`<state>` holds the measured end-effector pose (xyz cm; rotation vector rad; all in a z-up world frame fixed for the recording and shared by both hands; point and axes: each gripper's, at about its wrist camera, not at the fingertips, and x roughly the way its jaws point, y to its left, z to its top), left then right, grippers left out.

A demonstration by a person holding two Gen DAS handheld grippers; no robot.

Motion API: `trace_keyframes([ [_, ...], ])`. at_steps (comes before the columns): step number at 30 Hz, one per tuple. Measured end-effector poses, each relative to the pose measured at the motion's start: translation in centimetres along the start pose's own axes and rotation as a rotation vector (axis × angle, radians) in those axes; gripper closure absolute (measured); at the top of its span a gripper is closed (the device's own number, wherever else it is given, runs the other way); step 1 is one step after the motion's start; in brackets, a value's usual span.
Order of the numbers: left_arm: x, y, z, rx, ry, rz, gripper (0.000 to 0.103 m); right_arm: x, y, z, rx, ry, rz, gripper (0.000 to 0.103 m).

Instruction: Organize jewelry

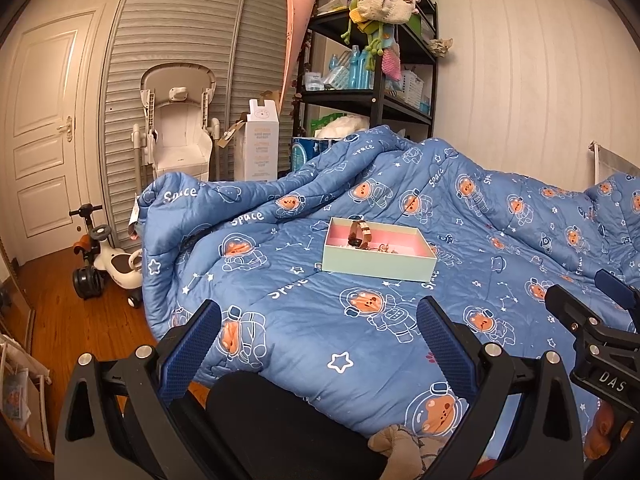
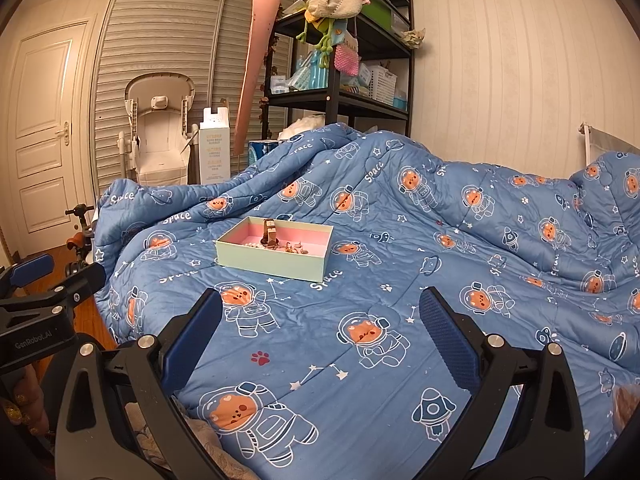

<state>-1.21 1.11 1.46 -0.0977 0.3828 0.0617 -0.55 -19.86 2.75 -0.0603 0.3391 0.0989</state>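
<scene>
A shallow mint box with a pink inside (image 1: pixel 378 266) (image 2: pixel 272 265) lies on the blue space-print quilt (image 1: pixel 360 320) (image 2: pixel 380 280). In it stand a brown strap watch (image 1: pixel 359 233) (image 2: pixel 269 233) and small gold jewelry pieces (image 1: pixel 385 249) (image 2: pixel 295 248). My left gripper (image 1: pixel 320 328) is open and empty, short of the box above the quilt's near edge. My right gripper (image 2: pixel 320 320) is open and empty, also short of the box. The right gripper shows at the right edge of the left wrist view (image 1: pixel 592 320); the left gripper shows at the left edge of the right wrist view (image 2: pixel 48 292).
A black shelf rack (image 1: pixel 380 60) (image 2: pixel 340 60) stands behind the bed. A white baby chair (image 1: pixel 178 128), a white carton (image 1: pixel 260 140) and a ride-on toy (image 1: pixel 108 264) stand on the wood floor at left. A door (image 1: pixel 44 128) is at far left.
</scene>
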Motion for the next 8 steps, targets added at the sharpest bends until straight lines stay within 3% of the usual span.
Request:
trace_keyframes([
  [8, 0.2, 0.14, -0.03, 0.003, 0.009, 0.006, 0.007, -0.02, 0.16, 0.04, -0.002, 0.0, 0.001, 0.006],
])
